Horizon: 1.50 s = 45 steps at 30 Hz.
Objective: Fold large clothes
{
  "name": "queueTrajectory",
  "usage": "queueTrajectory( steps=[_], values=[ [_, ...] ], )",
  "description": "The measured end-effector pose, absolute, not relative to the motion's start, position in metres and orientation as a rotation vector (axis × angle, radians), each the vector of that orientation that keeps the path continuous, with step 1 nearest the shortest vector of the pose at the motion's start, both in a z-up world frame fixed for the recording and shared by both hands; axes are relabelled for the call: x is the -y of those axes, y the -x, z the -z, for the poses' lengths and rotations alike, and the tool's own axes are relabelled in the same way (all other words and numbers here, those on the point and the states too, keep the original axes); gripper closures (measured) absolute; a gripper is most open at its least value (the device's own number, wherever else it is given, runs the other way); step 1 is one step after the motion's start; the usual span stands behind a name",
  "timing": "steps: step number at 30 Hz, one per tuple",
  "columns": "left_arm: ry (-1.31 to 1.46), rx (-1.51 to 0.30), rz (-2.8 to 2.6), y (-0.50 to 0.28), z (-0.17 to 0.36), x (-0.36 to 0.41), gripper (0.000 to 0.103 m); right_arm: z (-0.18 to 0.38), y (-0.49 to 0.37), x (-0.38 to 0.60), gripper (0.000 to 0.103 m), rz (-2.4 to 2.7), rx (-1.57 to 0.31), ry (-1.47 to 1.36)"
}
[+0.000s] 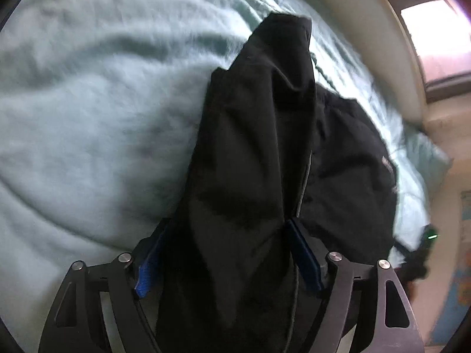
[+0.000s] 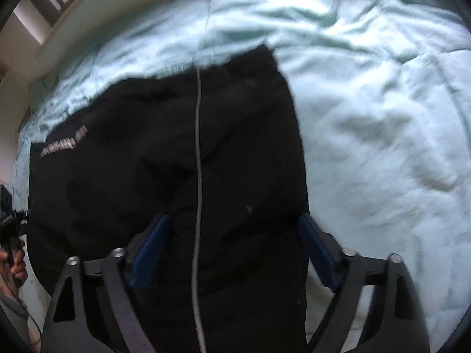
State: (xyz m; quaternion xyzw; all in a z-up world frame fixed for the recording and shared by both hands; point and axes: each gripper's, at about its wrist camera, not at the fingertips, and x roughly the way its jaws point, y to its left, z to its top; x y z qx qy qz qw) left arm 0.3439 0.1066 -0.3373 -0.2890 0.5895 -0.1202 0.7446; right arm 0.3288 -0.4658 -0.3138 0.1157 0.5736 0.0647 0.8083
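Note:
A large black garment (image 1: pixel 253 153) with a grey zipper lies partly on a pale green bedspread (image 1: pixel 88 117). In the left wrist view my left gripper (image 1: pixel 228 229) has its blue pads (image 1: pixel 147 270) spread wide, with a raised fold of the black cloth draped between them. In the right wrist view the garment (image 2: pixel 147 161) shows a small grey logo and its zipper (image 2: pixel 198 176) runs down the middle. My right gripper (image 2: pixel 235 229) also stands wide, with the cloth bunched between its blue pads (image 2: pixel 318 253).
The rumpled bedspread (image 2: pixel 368 117) covers the bed. A pale headboard or wall (image 1: pixel 368 29) and a window (image 1: pixel 435 29) lie beyond. A hand holding the other gripper's handle (image 2: pixel 13 253) shows at the left edge of the right wrist view.

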Motion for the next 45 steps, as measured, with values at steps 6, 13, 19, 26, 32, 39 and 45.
queueTrajectory(
  steps=[6,13,19,26,32,39,45],
  values=[
    [0.759,-1.293,0.333,-0.347,0.355,-0.115,0.022,0.327,-0.340,0.476,0.000,-0.158,-1.244,-0.306],
    [0.755,-1.303,0.367,-0.351,0.354,-0.103,0.022,0.359,-0.352,0.481,0.000,-0.325,-1.324,-0.534],
    [0.731,-1.207,0.397,-0.353,0.346,-0.094,0.052,0.352,-0.352,0.477,0.031,-0.377,-1.244,-0.571],
    [0.744,-1.152,0.454,-0.343,0.329,-0.085,0.056,0.344,-0.346,0.460,0.034,-0.427,-1.267,-0.467],
    [0.887,-1.198,0.471,-0.355,0.360,-0.083,0.048,0.362,-0.356,0.464,0.035,-0.445,-1.272,-0.633],
    [0.841,-1.036,0.540,-0.306,0.293,-0.075,0.075,0.281,-0.309,0.444,0.069,-0.410,-1.139,-0.507],
    [0.759,-0.970,0.618,-0.237,0.209,-0.053,0.075,0.205,-0.231,0.418,0.072,-0.392,-1.050,-0.447]
  ],
)
